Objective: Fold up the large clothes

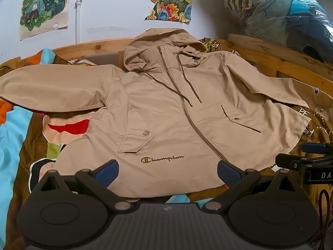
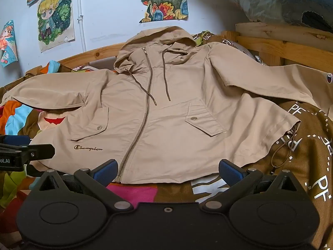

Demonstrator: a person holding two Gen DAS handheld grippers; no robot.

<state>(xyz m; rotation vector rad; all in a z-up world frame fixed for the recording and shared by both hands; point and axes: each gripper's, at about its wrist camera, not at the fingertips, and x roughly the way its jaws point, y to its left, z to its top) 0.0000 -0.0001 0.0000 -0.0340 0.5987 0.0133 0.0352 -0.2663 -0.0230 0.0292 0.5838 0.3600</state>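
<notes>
A beige hooded zip jacket (image 1: 166,112) (image 2: 166,112) lies face up and spread flat on the bed, hood toward the wall, both sleeves stretched out to the sides. A "Champion" logo (image 1: 162,158) sits near its hem. My left gripper (image 1: 168,171) hovers open over the hem's left half, its blue pads (image 1: 108,171) apart and nothing between them. My right gripper (image 2: 168,171) is open just before the hem by the zip's lower end (image 2: 119,177). Each gripper shows in the other's view: the right one (image 1: 308,162) and the left one (image 2: 22,152).
A patterned brown and multicoloured blanket (image 2: 308,166) covers the bed. A wooden bed frame (image 1: 87,49) runs behind the jacket, under a white wall with cartoon posters (image 1: 44,6). Plastic-wrapped bundles (image 1: 287,14) are stacked on the wooden rail at the right.
</notes>
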